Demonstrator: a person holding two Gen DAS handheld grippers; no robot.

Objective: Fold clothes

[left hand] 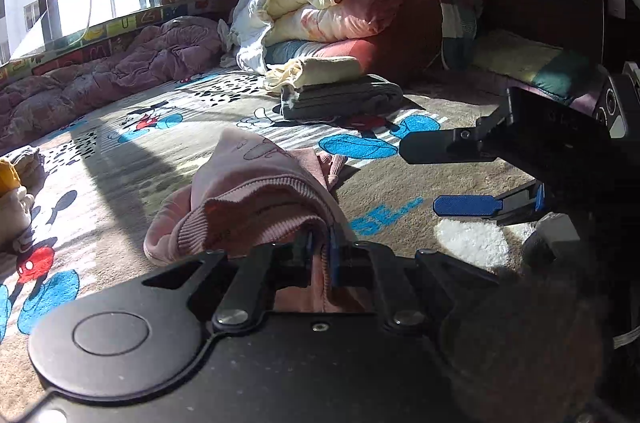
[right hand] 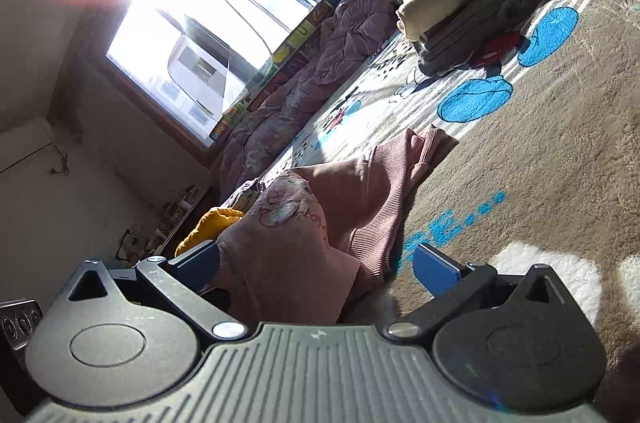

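While the left gripper (left hand: 320, 247) clamps the ribbed hem of the pink sweater (left hand: 256, 199) bunched on the cartoon blanket (left hand: 120, 159), the right gripper (right hand: 316, 263), jaws spread, hovers beside it, nearer the free edge.

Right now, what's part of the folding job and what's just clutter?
In the job:
pink top, clamped in the left hand-held gripper
right hand-held gripper, open beside it
folded stack

Lying about:
purple quilt
bedding heap
yellow garment
cartoon blanket
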